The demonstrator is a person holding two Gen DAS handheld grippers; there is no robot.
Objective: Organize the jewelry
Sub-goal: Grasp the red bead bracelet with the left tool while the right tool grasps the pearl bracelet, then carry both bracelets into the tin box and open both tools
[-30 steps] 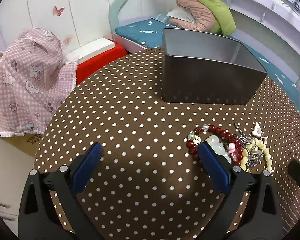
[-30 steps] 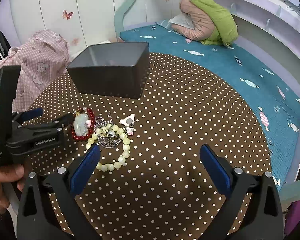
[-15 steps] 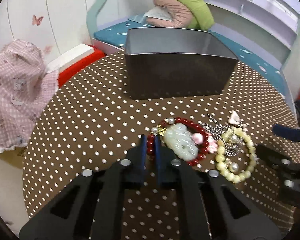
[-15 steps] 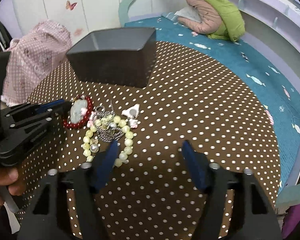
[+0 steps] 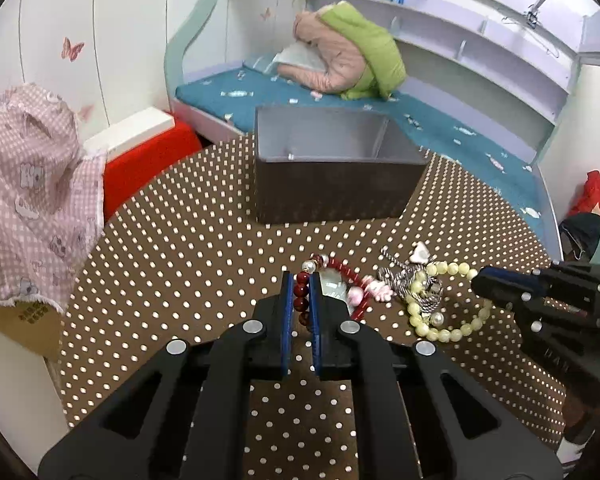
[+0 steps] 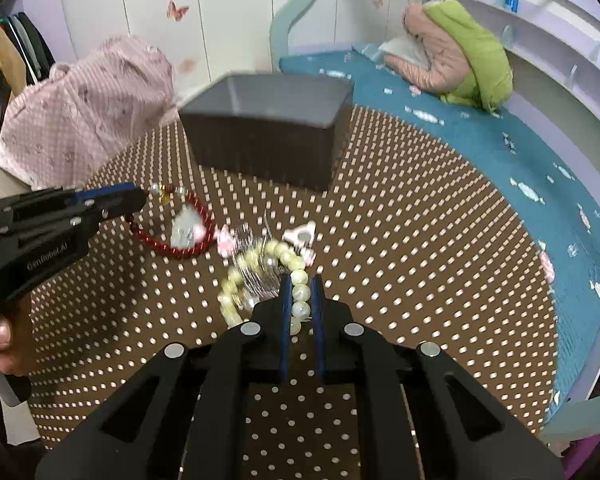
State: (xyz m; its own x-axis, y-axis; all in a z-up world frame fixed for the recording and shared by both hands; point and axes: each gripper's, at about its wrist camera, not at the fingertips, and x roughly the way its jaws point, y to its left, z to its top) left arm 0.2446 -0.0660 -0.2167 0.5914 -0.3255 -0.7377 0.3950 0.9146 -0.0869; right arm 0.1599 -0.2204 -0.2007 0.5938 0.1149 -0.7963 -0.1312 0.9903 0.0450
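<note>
My left gripper [image 5: 301,280] is shut on the red bead bracelet [image 5: 342,268], which carries a pale jade pendant [image 6: 185,230]; the bracelet also shows in the right wrist view [image 6: 168,246]. My right gripper [image 6: 300,284] is shut on the pale yellow bead bracelet [image 6: 288,258], seen from the left wrist view too [image 5: 444,320]. A silver chain [image 5: 404,278] and a small white charm [image 5: 420,254] lie between the two bracelets. An open dark box [image 5: 332,168] stands behind the jewelry on the brown dotted table [image 5: 188,256].
A pink dotted cloth [image 5: 28,200] hangs at the left beside a red box [image 5: 148,160]. A teal bed [image 6: 480,148] with a pink and green bundle [image 5: 348,56] curves behind and to the right of the table.
Both grippers moved in to the jewelry pile and shut: the left on the red bracelet, the right on the yellow bracelet. The red bracelet has shifted and is lifted a little.
</note>
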